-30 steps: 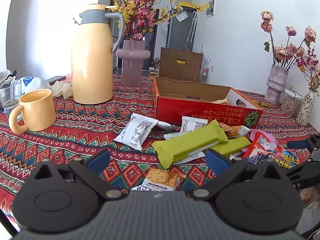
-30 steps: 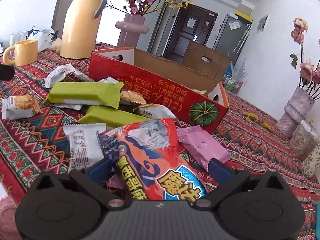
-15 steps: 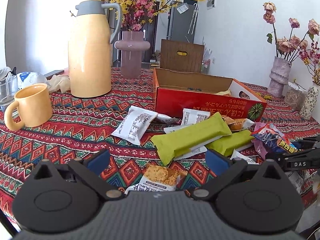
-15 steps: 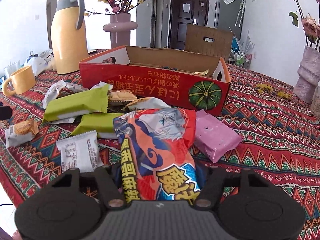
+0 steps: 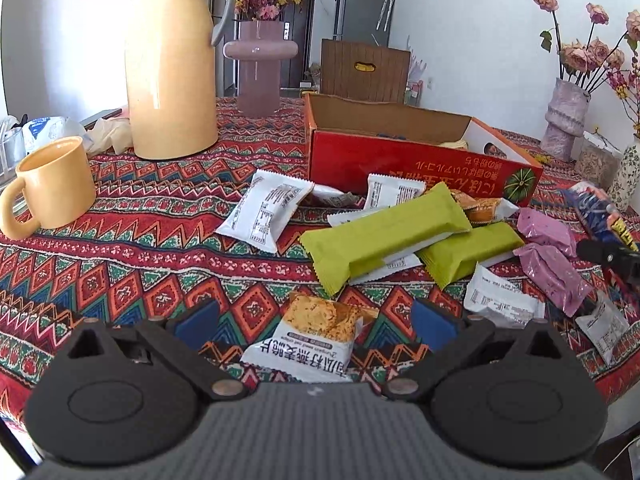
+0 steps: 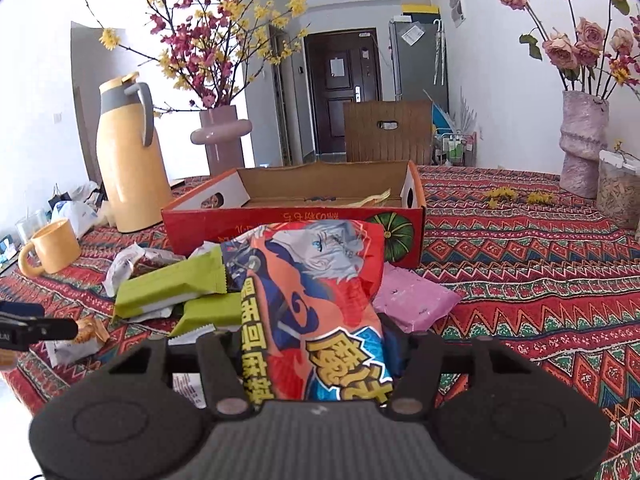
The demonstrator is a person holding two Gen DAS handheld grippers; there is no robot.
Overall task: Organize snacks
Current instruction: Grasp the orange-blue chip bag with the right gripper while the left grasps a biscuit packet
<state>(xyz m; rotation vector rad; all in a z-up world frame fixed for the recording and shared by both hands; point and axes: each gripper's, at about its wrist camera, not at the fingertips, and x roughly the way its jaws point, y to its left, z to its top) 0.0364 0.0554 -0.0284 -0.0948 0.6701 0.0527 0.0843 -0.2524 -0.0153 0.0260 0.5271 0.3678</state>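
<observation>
On the patterned worktop (image 5: pixel 120 272), left to right:
Left edge: yellow mug (image 5: pixel 52 184), upright, handle toward the viewer; yellow thermos jug (image 5: pixel 172 64) behind it; mauve vase (image 5: pixel 260 68) of blossom just right of the jug
Left gripper (image 5: pixel 316 320): fingers spread wide, gripping nothing; oat crisp packet (image 5: pixel 316 332) lies flat on the cloth between them, pads clear of it
Loose snacks: white packet (image 5: pixel 268 210) left of centre; two green bars (image 5: pixel 388 236) crossed over more white wrappers; pink packets (image 5: pixel 548 252) to their right; all short of the box
Red cardboard box (image 5: pixel 420 164): open top, behind the pile, toward the far edge; only a little shows inside
Right gripper (image 6: pixel 316 364): fingers closing, pads pressed on both sides of the orange and blue snack bag (image 6: pixel 320 300); bag raised off the cloth, standing up in front of the box, not yet inside
Right edge: textured vase (image 6: pixel 584 144) of dried roses; lidded jar (image 6: pixel 618 192) beside it
</observation>
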